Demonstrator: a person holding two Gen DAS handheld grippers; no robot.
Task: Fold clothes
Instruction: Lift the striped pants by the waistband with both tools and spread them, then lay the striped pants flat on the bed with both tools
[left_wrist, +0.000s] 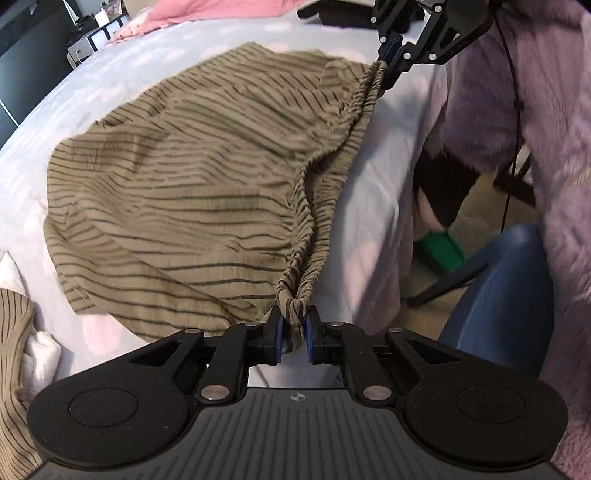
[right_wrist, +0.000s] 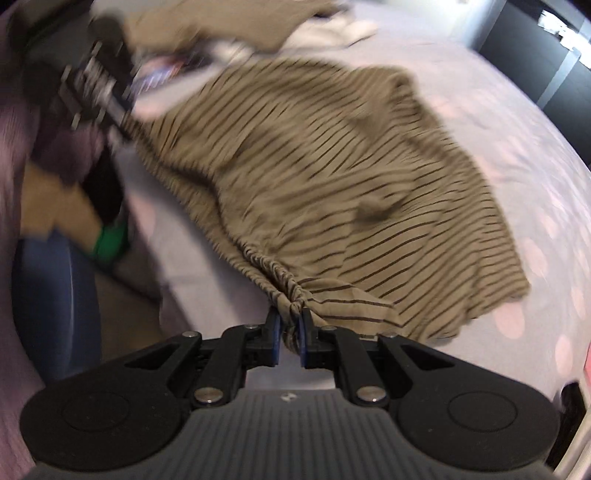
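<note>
My left gripper (left_wrist: 294, 334) is pinching a bunched corner of the striped garment (left_wrist: 184, 192), its blue pads (left_wrist: 277, 332) squeezing the gathered fabric at the near edge of the bed (left_wrist: 376, 206). My right gripper (right_wrist: 290, 329) is doing the same at the other end of that gathered edge, clamping a knot of cloth between its fingers. Between the two, the edge is running as a ruched, rope-like band, hanging slightly slack. Beyond it, the garment is lying spread across the pale dotted bedsheet (right_wrist: 517, 155), tan with thin dark stripes, rumpled and creased. Further off, I am seeing more striped cloth (left_wrist: 14, 350) at the left edge of the left view and a pink blanket (left_wrist: 192, 16) at the far side. The right view is blurring with motion.
</note>
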